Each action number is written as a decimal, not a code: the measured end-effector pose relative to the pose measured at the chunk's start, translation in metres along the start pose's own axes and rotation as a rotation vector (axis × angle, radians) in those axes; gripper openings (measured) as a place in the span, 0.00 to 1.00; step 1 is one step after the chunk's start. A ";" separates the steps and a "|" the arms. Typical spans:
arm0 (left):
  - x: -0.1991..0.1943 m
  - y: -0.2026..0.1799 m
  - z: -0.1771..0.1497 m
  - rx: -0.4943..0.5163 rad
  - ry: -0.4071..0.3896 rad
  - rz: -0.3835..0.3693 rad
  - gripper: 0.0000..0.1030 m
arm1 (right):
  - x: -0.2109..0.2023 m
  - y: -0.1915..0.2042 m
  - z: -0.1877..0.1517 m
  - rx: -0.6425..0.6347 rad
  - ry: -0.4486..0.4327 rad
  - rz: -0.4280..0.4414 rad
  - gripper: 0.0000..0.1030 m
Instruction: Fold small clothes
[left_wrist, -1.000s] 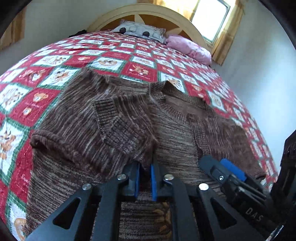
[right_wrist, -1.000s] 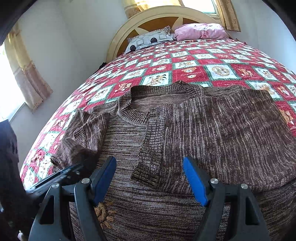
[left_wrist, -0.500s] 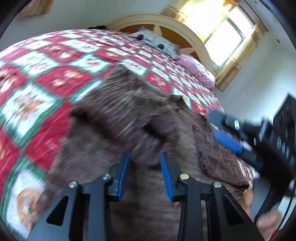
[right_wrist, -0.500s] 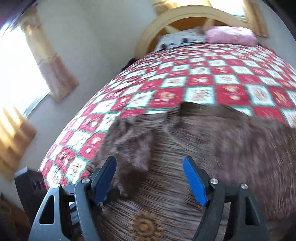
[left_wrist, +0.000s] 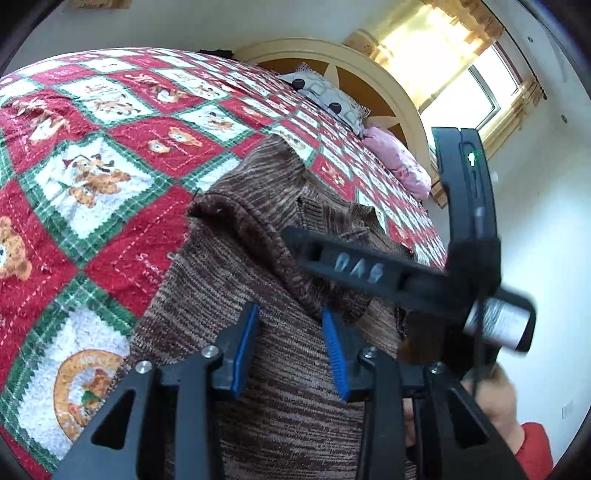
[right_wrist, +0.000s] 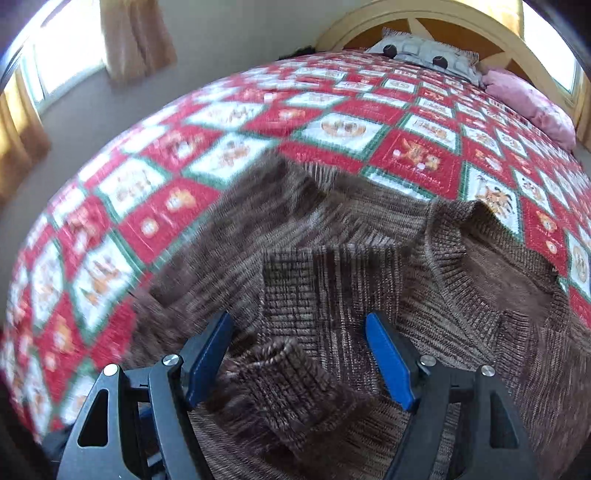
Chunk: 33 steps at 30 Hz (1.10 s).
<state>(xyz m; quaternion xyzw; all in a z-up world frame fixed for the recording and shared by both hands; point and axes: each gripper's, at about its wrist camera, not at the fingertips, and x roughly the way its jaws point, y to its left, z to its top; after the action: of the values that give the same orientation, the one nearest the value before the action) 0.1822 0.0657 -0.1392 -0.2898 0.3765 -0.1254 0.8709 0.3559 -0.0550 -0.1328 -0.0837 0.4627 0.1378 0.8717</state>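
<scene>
I have the brown knit sweater (left_wrist: 229, 295) spread flat on the bed's quilt (left_wrist: 92, 177) so its sleeves fold inward cleanly. My left hand-held gripper (left_wrist: 290, 350) has its jaws parted, nothing pinched between them. My right hand-held gripper (right_wrist: 299, 363) hangs wide open over the folded sleeve cuff (right_wrist: 284, 391), ready, I judge, to smooth or take it.

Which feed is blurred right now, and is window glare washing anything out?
Right wrist view: motion smear across the left of the quilt and brown sweater; the pillows stay fairly crisp. Left wrist view: mostly sharp, only the right gripper crossing it is smeared. Window blown out white, yet the sweater stays readable. Both bulge with fisheye.
</scene>
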 end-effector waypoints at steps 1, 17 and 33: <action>0.001 0.001 0.001 0.001 0.001 0.002 0.38 | 0.000 0.002 -0.002 -0.005 -0.004 -0.006 0.71; 0.002 -0.006 0.002 0.037 0.003 0.018 0.45 | -0.120 -0.139 -0.046 0.420 -0.280 0.248 0.11; 0.010 -0.016 0.003 0.100 0.017 0.074 0.52 | -0.102 -0.207 -0.144 0.688 -0.145 0.136 0.17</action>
<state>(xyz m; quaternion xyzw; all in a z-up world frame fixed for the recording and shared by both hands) 0.1914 0.0502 -0.1336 -0.2307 0.3877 -0.1143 0.8851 0.2550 -0.3072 -0.1247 0.2558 0.4235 0.0372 0.8682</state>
